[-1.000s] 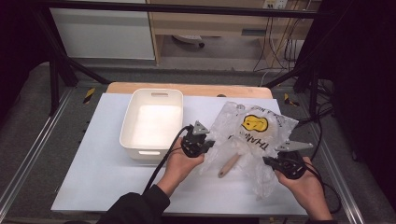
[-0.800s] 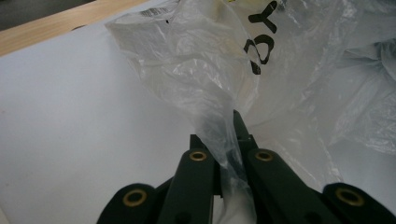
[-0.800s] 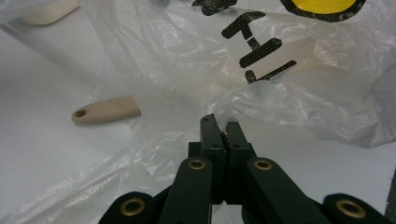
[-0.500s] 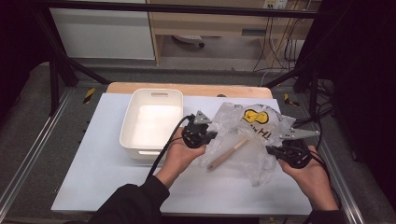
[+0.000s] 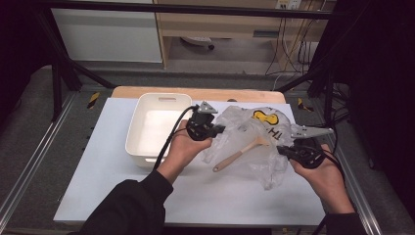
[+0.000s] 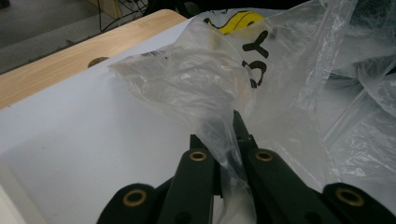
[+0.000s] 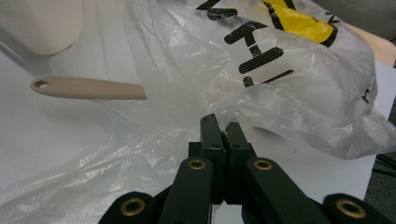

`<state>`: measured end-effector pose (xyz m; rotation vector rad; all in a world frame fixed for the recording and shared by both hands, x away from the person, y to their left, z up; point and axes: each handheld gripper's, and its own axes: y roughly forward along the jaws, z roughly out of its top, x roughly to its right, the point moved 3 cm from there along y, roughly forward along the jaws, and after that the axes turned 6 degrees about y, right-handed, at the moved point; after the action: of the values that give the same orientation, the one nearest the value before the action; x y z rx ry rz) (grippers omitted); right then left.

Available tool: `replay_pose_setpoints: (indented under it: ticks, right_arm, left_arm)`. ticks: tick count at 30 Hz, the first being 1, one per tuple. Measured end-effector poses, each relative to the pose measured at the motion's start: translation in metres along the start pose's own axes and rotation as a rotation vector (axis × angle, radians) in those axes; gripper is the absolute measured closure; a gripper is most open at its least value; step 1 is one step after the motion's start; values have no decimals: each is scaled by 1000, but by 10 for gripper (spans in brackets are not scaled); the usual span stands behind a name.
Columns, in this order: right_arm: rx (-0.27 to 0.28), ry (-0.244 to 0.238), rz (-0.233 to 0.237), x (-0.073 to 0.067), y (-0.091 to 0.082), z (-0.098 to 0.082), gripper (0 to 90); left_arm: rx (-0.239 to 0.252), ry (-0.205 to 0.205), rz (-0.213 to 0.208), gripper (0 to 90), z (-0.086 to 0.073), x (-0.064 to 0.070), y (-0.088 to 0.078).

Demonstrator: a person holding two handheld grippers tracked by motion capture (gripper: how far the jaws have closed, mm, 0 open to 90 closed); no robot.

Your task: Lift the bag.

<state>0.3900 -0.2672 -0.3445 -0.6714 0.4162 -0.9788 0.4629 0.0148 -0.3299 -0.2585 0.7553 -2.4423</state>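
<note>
We are pinching the crinkled clear plastic bag (image 5: 254, 137) with both grippers, left (image 5: 219, 130) and right (image 5: 285, 151), above the white table (image 5: 98, 161); the beige wooden spatula (image 5: 238, 154) is sliding halfway out (white rectangular bin (image 5: 139, 134) waiting empty).

My high camera looks forward and down over the white table (image 5: 112, 161); each tool camera sits close along its jaws, all sharing the crinkled clear plastic bag (image 5: 254, 137).
</note>
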Motion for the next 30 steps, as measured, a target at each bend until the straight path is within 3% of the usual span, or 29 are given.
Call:
replay_pose_setpoints:
  ticks: [5,13,22,30]
  right_arm:
    - [5,4,6,4,0,15,900]
    - [23,14,16,10,-2,37,900]
    - [25,30,28,11,4,54,900]
    - [33,54,31,18,4,75,900]
  left_arm:
    - [9,-31,-9,900,10,-13,-9]
    - [16,-44,10,900,20,-31,-22]
    - [51,-83,9,900,25,-45,-37]
    - [73,-93,32,900,34,-59,-56]
